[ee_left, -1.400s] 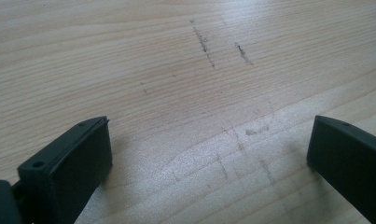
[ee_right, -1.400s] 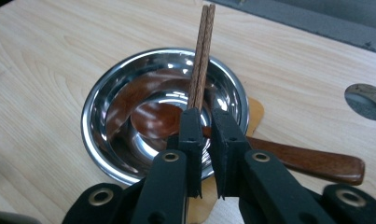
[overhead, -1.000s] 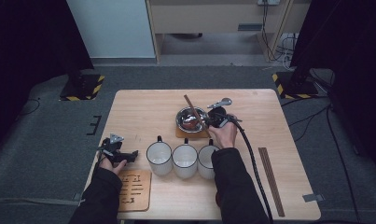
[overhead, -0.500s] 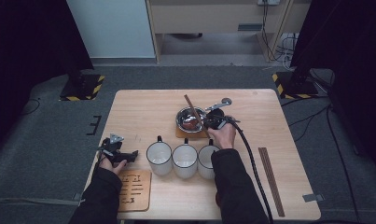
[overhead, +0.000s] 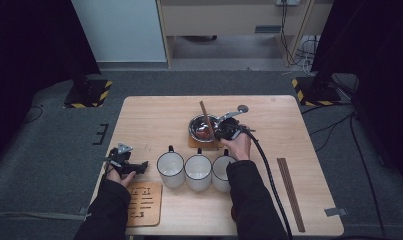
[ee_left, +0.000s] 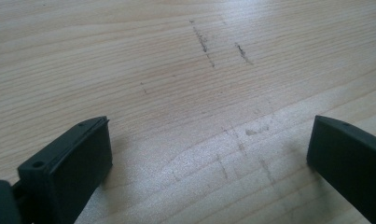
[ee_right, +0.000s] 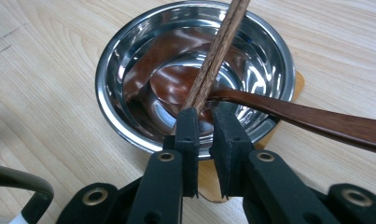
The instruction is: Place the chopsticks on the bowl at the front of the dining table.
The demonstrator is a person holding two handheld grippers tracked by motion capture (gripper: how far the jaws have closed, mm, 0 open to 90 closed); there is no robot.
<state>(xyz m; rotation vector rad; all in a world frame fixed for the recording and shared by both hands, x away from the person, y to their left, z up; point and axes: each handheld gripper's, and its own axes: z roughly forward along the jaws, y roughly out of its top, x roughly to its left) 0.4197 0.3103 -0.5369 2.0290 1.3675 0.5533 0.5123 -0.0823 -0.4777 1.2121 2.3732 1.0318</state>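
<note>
- From the high view, the right tool [overhead: 224, 134] sits at the near rim of a steel bowl [overhead: 200, 125] that rests on a small wooden coaster [overhead: 195, 144] at mid-tabletop; a pair of chopsticks [overhead: 206, 116] leans out of the bowl toward the far side. Three white mugs [overhead: 198, 169] stand in a row just in front of the bowl. The left tool [overhead: 131, 166] lies low near the left edge of the tabletop [overhead: 154, 120], well apart from the bowl, beside a slotted wooden board [overhead: 144, 202]. Another chopstick pair [overhead: 290, 192] lies at the right.
- Along the left gripper view, the left tool's jaws stand spread wide over bare wood, holding nothing.
- Along the right gripper view, the right tool [ee_right: 205, 122] has its jaws nearly pressed together, pinching the lower end of the chopsticks [ee_right: 218, 49] over the bowl [ee_right: 129, 60]. A dark wooden spoon [ee_right: 288, 112] lies in the bowl, its handle running out over the rim to the right.
</note>
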